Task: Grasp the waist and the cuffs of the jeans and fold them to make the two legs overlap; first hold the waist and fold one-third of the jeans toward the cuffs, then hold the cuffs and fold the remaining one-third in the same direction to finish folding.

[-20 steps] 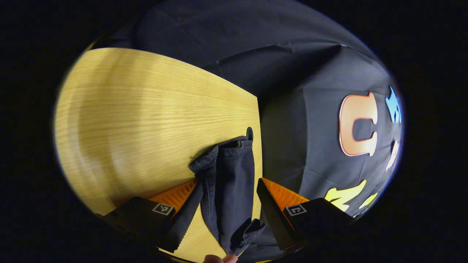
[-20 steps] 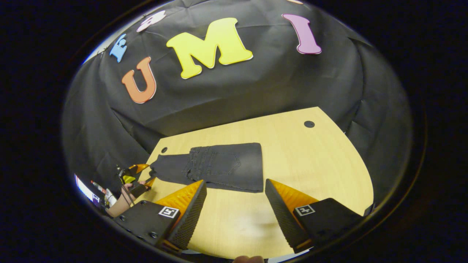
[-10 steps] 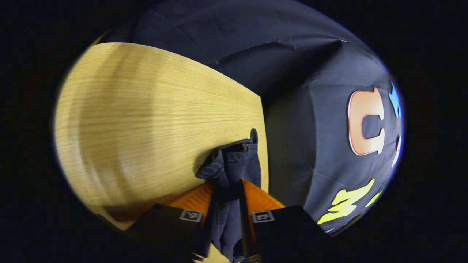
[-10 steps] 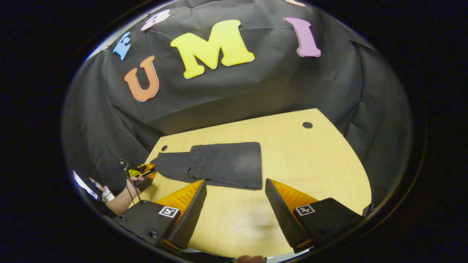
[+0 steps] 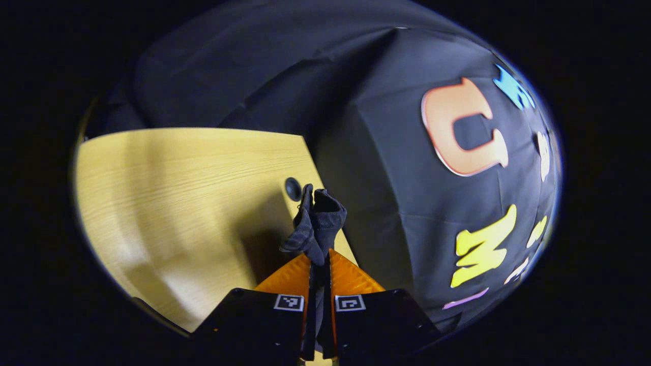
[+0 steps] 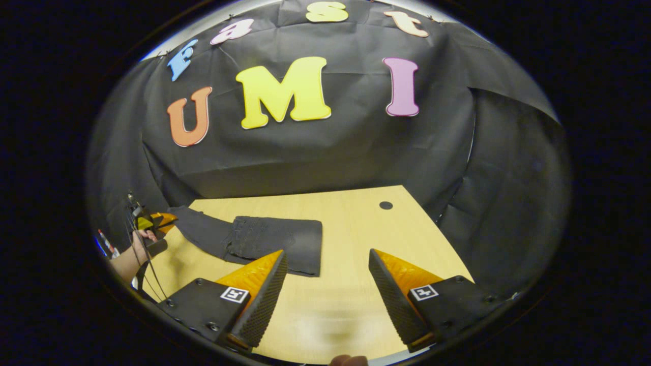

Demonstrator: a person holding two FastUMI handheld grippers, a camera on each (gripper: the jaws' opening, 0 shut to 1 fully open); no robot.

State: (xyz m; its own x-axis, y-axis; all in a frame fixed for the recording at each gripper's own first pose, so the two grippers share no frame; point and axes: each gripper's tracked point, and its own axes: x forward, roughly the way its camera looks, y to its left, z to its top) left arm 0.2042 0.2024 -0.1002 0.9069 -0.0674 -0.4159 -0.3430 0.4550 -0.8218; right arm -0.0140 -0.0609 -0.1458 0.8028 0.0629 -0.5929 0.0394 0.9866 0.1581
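Left tool (image 5: 319, 264): orange fingers (image 5: 287, 277) pressed together on a bunch of dark denim, the cuff end of the jeans (image 5: 315, 223). Cloth sticks up past the fingertips in a crumpled tuft, lifted off the surface (image 5: 168, 193). Tuft sits near the surface's far corner, just beside a dark round hole (image 5: 292, 188). Shadow falls on the wood left of the fingers. Black booth wall behind and to the right.

In the right gripper view the left tool (image 6: 160, 221) shows far off at the left edge, held by a hand (image 6: 140, 239) with cables hanging down. It grips the narrow end of the jeans (image 6: 264, 239) at the surface's left edge, cloth rising slightly toward it.

Right tool (image 6: 328, 284): fingers (image 6: 262, 295) wide apart, nothing between them, hovering over bare wood at the near side of the surface (image 6: 346, 239). A fingertip of the holding hand peeks in at the bottom edge.

Jeans lie flat across the left half of the surface, beyond the right tool's left finger. Thicker folded part with waist seams and pocket stitching on top sits in the middle, with a straight edge on its right; a thinner single layer runs left toward the left tool. Near edge of the jeans is partly hidden by the right tool's left finger. A second dark hole (image 6: 386, 205) sits near the far right corner, well apart from the jeans.
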